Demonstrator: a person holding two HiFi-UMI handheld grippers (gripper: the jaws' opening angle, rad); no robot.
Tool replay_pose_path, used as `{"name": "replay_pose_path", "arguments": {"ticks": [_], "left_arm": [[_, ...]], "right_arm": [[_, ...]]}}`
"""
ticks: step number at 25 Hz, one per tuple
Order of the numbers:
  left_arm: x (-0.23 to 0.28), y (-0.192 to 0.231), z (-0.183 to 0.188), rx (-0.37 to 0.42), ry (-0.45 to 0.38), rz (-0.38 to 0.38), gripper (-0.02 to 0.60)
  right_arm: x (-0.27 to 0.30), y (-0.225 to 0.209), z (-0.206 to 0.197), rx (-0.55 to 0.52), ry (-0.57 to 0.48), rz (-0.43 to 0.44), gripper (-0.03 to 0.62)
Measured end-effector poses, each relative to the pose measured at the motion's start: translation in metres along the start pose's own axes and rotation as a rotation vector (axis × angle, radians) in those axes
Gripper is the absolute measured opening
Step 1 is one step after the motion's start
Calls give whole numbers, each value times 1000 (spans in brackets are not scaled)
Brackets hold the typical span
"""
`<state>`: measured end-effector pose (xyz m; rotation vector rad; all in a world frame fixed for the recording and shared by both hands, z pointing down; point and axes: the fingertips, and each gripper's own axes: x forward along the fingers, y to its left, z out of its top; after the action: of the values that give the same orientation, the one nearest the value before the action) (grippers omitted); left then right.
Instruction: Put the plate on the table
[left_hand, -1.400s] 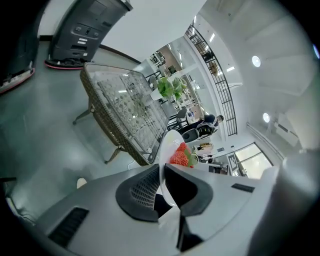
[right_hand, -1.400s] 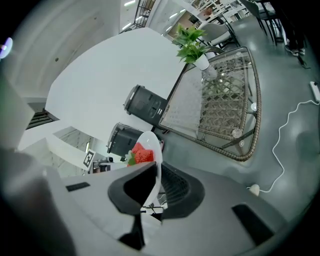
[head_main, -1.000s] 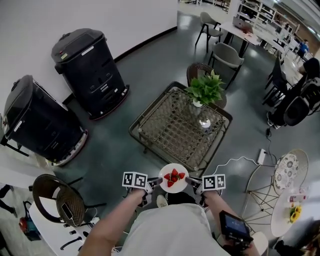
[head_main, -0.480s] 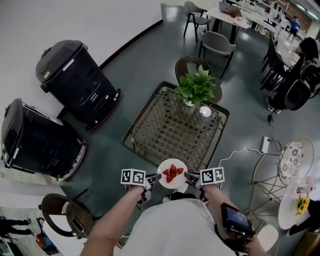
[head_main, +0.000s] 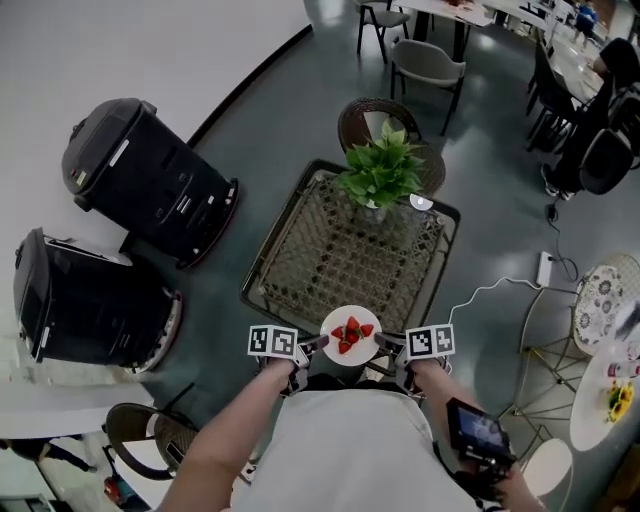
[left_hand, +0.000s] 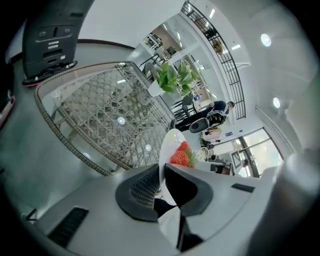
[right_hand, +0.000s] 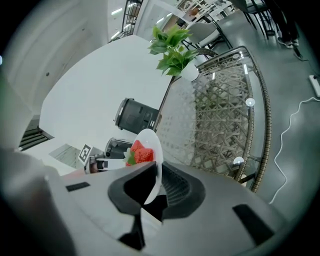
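Between two hand-held grippers (head_main: 320, 343) (head_main: 383, 343) hangs one plate (head_main: 350, 314) (strawberries (head_main: 350, 333) aboard).

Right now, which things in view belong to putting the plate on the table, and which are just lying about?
Job:
- plate, strawberries on it
- left gripper and right gripper, each shut on the plate's edge
- table

Lying about:
- plant on the table
- black units
- grey chair
- floor cable
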<state>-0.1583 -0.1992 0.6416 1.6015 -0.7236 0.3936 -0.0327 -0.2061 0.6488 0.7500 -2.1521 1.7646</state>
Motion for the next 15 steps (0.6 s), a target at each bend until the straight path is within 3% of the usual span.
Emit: {"name": "replay_pose_path", "arguments": {"ticks": [15], "left_arm": [[10,30,34,14,128,-39,34]], "right_arm": [[27,-7,16,104,-53,-66,26]]}}
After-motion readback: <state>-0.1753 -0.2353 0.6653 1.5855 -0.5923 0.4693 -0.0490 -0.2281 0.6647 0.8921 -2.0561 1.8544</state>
